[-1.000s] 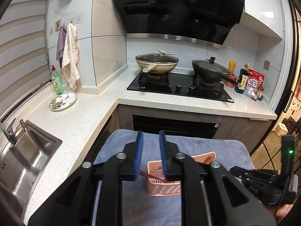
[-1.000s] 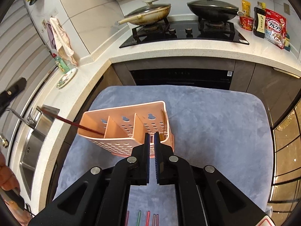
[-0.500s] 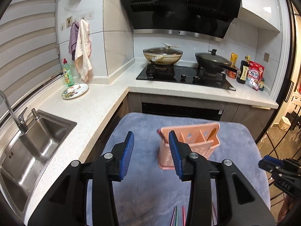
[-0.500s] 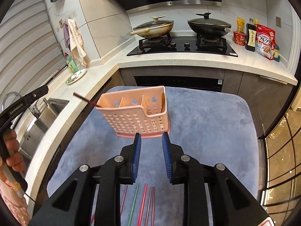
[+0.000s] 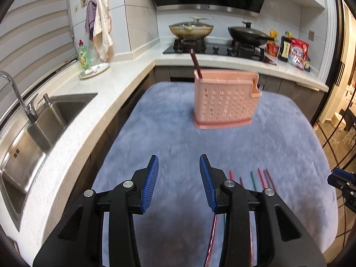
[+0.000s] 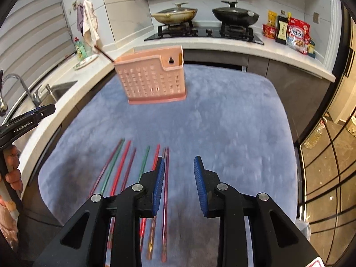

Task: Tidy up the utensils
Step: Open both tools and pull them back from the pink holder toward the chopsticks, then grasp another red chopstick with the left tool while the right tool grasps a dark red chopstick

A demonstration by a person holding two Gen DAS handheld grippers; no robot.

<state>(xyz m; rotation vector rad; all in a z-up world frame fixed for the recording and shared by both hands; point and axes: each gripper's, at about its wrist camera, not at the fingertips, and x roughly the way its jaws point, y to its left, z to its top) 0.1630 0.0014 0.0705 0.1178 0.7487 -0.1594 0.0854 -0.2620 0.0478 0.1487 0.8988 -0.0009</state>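
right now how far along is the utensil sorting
Done: one dark chopstick stands in the pink holder. In hand: nothing; left gripper and right gripper are open and empty. Left: the row of coloured chopsticks on the blue mat.

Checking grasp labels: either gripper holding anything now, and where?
Nothing held. Left gripper and right gripper are both open and empty above the chopsticks.

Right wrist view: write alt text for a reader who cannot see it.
The open, empty right gripper hangs over a row of coloured chopsticks lying on a blue-grey mat. Beyond them a pink perforated utensil holder stands upright with one dark chopstick leaning out of it; a kitchen counter with two lidded pans lies behind.
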